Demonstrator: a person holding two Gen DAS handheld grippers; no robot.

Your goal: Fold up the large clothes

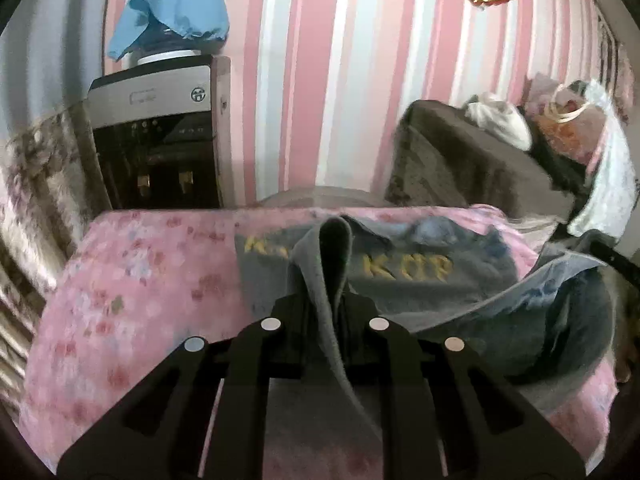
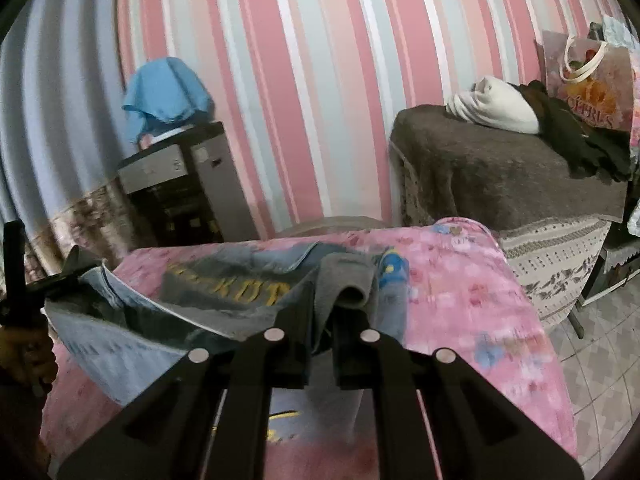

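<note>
sweatshirt (image 1: pixel 400 280): grey fleecy cloth, matt
cover (image 1: pixel 140 280): pink floral cloth
grippers (image 1: pixel 325 304): matt black plastic
dispenser (image 1: pixel 160 120): glossy black and silver front

The right gripper (image 2: pixel 322 320) pinches a fold of the grey sweatshirt (image 2: pixel 224 292), which lies partly lifted over the pink floral cover (image 2: pixel 472 300), its yellow lettering blurred, perhaps "KOR". At the left edge, the left gripper (image 2: pixel 16 276) grips the same garment's hem.

water dispenser (image 1: pixel 156 128) beyond bed (image 1: pixel 132 264), sofa (image 2: pixel 500 168) right
</note>
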